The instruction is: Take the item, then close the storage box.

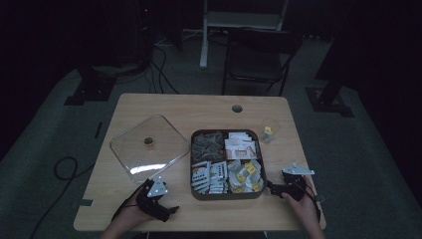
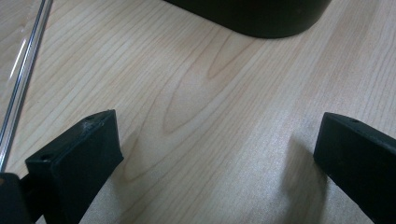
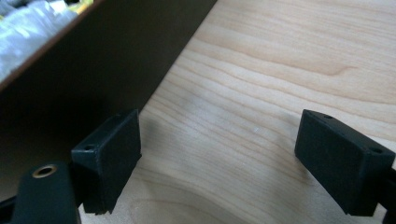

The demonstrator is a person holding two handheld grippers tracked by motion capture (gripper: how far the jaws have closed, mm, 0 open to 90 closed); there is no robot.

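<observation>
A dark square box [image 1: 227,196] with four compartments of packets sits at the table's middle front. Its clear lid [image 1: 149,147] with a small knob lies flat to its left. My left gripper [image 1: 171,210] rests low on the table near the front edge, left of the box, open with bare wood between its jaws [image 2: 219,140]; the box's rounded corner [image 2: 261,18] lies ahead of it. My right gripper [image 1: 271,188] rests at the box's right side, open and empty [image 3: 217,154], its left jaw close by the box wall [image 3: 107,60].
A small clear cup [image 1: 269,130] with something yellow inside stands behind the box's right corner. A round cable hole [image 1: 237,108] is near the table's far edge. A folding chair [image 1: 259,59] stands beyond the table. Bare wood lies along the front edge.
</observation>
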